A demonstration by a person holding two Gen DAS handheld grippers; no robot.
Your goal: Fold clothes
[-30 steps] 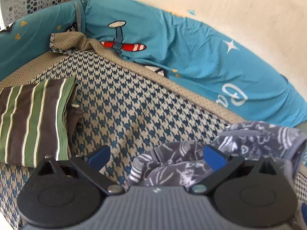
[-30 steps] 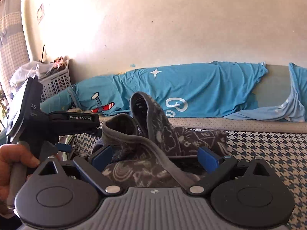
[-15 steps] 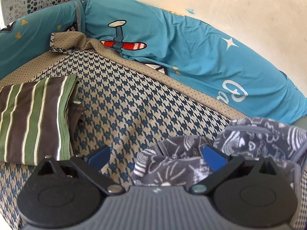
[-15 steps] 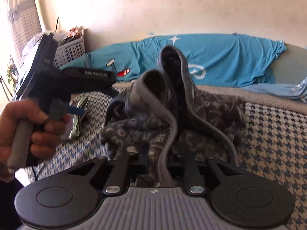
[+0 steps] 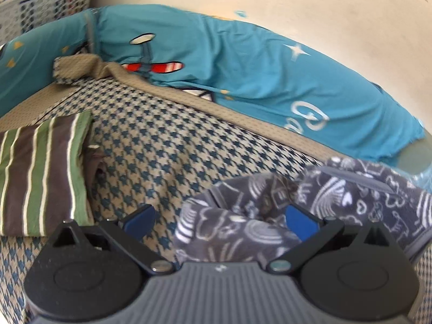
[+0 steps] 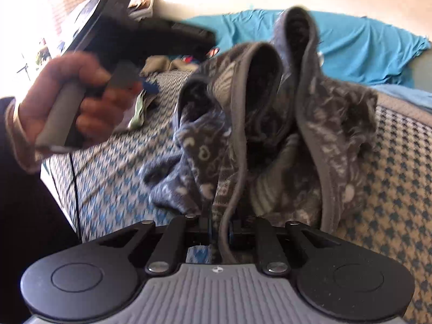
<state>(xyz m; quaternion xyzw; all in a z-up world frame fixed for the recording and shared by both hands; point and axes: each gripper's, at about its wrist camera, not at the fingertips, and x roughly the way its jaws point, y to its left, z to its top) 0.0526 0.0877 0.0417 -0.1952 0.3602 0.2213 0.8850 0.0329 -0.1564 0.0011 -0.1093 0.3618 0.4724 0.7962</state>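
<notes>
A grey garment with white doodle print (image 6: 270, 135) is bunched up and lifted off the houndstooth bed cover (image 6: 391, 162). My right gripper (image 6: 220, 232) is shut on its grey-edged hem, and the cloth hangs over the fingers. In the left wrist view the same garment (image 5: 270, 216) lies crumpled between and beyond the blue pads (image 5: 301, 220) of my left gripper (image 5: 220, 218), which stands open and pinches nothing. A hand (image 6: 67, 102) holds the left gripper at the left of the right wrist view.
A folded green-and-brown striped garment (image 5: 40, 172) lies at the left on the bed cover (image 5: 175, 145). A teal printed cloth (image 5: 243, 62) is draped along the wall behind. A white laundry basket (image 5: 40, 8) stands at the far left corner.
My right gripper went from open to shut on the grey garment and raised it. The left gripper stayed open and shifted slightly nearer the cloth.
</notes>
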